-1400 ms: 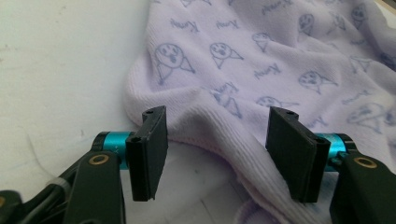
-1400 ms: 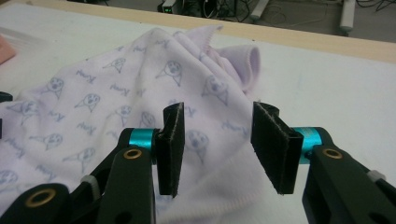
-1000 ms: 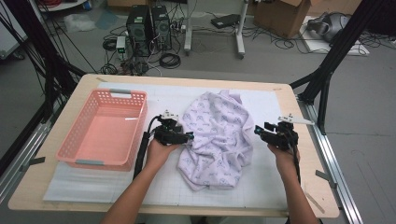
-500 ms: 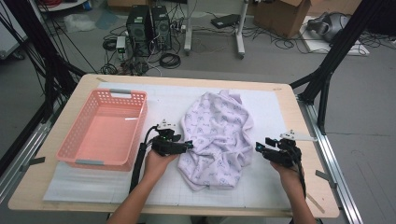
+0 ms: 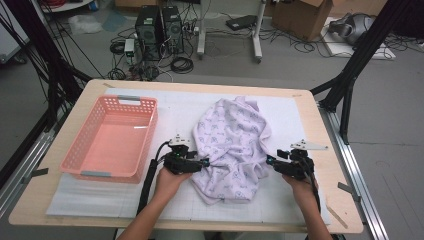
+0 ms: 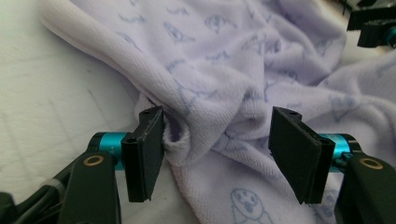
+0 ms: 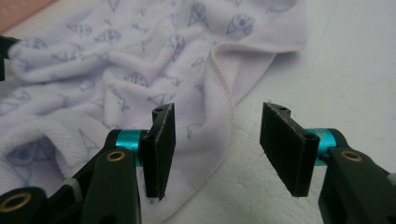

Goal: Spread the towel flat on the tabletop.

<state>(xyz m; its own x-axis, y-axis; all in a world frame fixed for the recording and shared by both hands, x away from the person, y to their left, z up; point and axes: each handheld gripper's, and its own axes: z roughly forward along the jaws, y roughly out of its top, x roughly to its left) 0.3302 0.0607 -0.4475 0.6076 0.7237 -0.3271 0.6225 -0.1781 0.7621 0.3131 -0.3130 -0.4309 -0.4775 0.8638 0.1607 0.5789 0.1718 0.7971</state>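
Here a soft purple cloth [image 5: 231, 145] with small blue drawings is seen lying crumpled on the white mat [image 5: 180, 112] of the table [image 5: 320, 130]. It is found in the middle of the mat, between the 2 grippers. Its long side runs from the far edge of the mat toward the person, and the wide, bunched end is nearest the person.

The left gripper [image 5: 204, 163] is held at the cloth's left edge. In the left gripper view, the left gripper [image 6: 217, 149] is seen with its jaws wide apart. A thick fold of the cloth is sitting between them. The fold is touched by 1 jaw, but it is not squeezed by both.

The right gripper [image 5: 270, 160] is held at the cloth's right edge. In the right gripper view, the right gripper [image 7: 217, 144] is seen with its jaws wide too, and they have just been opening. The stitched edge of the cloth is lying between them, next to 1 jaw, and bare mat is seen by the other jaw. The cloth is not pinched.

A pink basket [image 5: 90, 172] is standing on the left of the mat, just beside the left gripper and apart from the cloth.
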